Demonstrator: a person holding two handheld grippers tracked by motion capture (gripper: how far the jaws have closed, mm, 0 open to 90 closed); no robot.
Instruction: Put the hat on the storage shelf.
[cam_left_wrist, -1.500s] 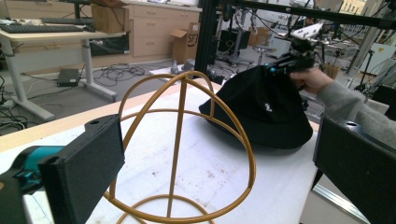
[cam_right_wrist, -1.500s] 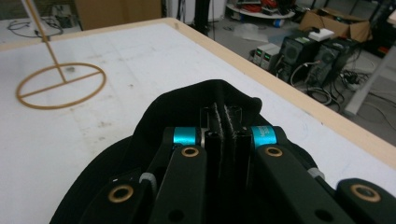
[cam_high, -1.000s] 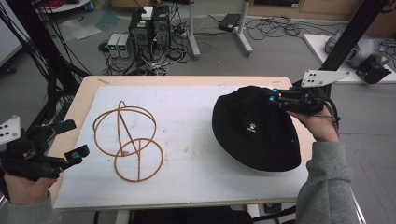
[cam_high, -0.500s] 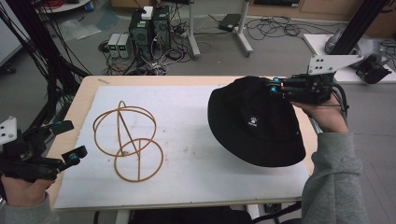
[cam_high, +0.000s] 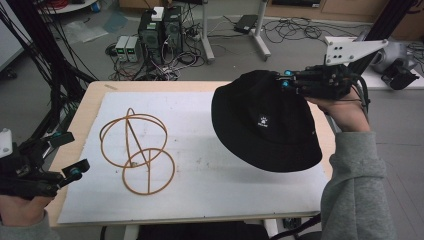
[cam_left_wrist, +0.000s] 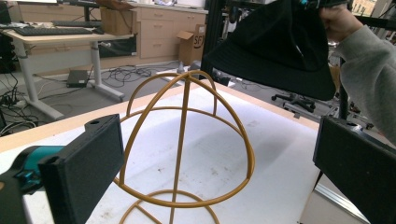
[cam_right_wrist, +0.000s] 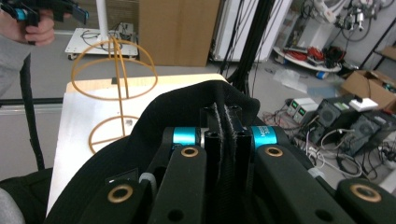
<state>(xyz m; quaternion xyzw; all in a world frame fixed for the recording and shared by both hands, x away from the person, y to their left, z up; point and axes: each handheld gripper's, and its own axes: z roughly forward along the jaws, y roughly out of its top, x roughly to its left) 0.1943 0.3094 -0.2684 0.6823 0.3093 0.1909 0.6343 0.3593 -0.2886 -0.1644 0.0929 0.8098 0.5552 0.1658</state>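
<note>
Black hat (cam_high: 265, 125) brim pinched in right claw (cam_high: 285, 80), hanging below it.

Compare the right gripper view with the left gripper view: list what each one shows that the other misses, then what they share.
Right gripper view alone: the right tongs clamped on a fold of the black bucket hat, with computer boxes on the floor beyond. Left gripper view alone: the left tongs standing open, and a wooden desk behind. Both: the hat, the wire hat stand and the white table mat.

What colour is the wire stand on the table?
Mustard yellow wire stand, clearest in the left gripper view.
</note>
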